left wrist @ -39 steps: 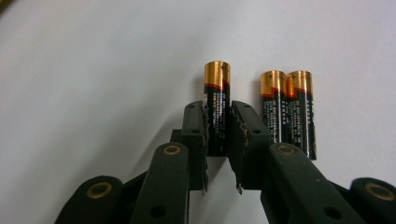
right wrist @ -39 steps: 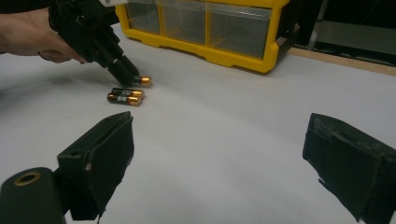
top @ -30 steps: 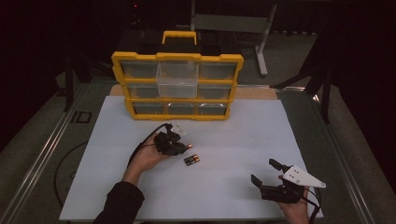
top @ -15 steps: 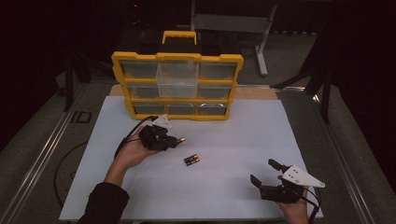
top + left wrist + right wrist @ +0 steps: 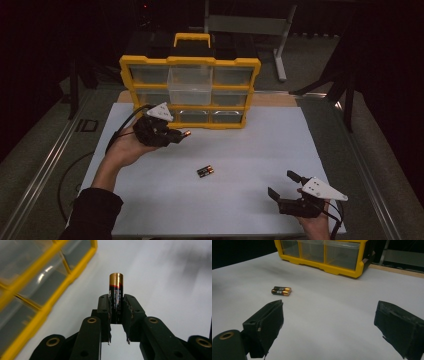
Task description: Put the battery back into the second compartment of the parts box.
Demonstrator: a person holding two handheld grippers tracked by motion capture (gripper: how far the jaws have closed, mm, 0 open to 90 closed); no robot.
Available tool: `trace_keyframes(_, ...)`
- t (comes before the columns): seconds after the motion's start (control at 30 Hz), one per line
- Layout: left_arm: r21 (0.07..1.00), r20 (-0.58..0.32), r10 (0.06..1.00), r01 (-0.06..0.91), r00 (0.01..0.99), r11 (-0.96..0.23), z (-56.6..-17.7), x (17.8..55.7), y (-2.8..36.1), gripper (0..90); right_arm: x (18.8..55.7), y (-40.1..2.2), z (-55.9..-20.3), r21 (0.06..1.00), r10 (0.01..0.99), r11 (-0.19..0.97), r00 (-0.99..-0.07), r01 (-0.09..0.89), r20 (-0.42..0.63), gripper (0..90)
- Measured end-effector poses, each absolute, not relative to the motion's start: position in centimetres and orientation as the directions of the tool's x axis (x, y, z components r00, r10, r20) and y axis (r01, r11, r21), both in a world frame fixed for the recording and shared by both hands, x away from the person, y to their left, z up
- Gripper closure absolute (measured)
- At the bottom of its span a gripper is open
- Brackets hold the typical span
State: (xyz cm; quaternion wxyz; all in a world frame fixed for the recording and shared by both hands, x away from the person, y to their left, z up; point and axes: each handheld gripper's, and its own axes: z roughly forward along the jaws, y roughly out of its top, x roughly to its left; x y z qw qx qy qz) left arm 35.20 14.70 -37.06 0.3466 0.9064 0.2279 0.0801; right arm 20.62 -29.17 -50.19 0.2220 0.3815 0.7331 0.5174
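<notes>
Holding a single battery (image 5: pixel 116 293) upright between its pads, my left claw (image 5: pixel 176 135) hangs above the far left part of the white surface (image 5: pixel 260 150), just in front of the yellow organiser (image 5: pixel 190 90). The battery is pinched around its dark lower body, and its copper-coloured end pokes out past the claw's tips. From the left gripper view, the organiser's yellow frame and clear drawers sit close by on the left, with bare surface beyond the battery.

The organiser stands along the far edge of the surface, its clear drawers facing me and a yellow carry handle (image 5: pixel 190 37) on top. One middle drawer (image 5: pixel 190 86) juts forward from the rest.

Two more batteries (image 5: pixel 205 171) lie side by side, touching, near the middle of the surface, well apart from both claws. Nothing lies between them and the organiser.

My right claw (image 5: pixel 283 185) rests low near the near right corner of the surface, spread wide and holding nothing. From the right gripper view, the battery pair (image 5: pixel 281 291) lies ahead and left of its spread tips, with open surface between.
</notes>
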Motion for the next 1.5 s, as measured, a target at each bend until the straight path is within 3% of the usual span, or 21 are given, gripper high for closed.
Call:
trace_keyframes(0.57, 0.702, 0.064, 0.533, 0.342, 0.844, -0.625, -28.0, 38.2, 14.9, 77.8, 20.6, -29.1, -50.3, 0.926, 0.787, 0.173, -0.612, 0.335, 0.074, 8.3)
trace_keyframes(1.23, 0.724, 0.065, 0.697, 0.447, 0.714, -0.526, -25.5, 41.8, 14.2, 75.7, 20.5, -29.1, -50.3, 0.924, 0.785, 0.167, -0.614, 0.343, 0.086, 8.3)
trace_keyframes(1.37, 0.737, 0.087, 0.752, 0.465, 0.653, -0.49, -25.8, 41.9, 14.2, 17.9, 20.5, -29.2, -50.3, 0.925, 0.784, 0.17, -0.615, 0.339, 0.081, 8.3)
trace_keyframes(1.47, 0.74, 0.054, 0.755, 0.482, 0.653, -0.469, -26.1, 41.9, 14.7, 0.7, 20.5, -29.3, -50.3, 0.927, 0.785, 0.159, -0.613, 0.34, 0.09, 8.3)
trace_keyframes(1.5, 0.737, 0.059, 0.754, 0.481, 0.654, -0.474, -26.2, 41.8, 14.9, 0.4, 20.5, -29.2, -50.2, 0.926, 0.786, 0.159, -0.612, 0.342, 0.091, 8.3)
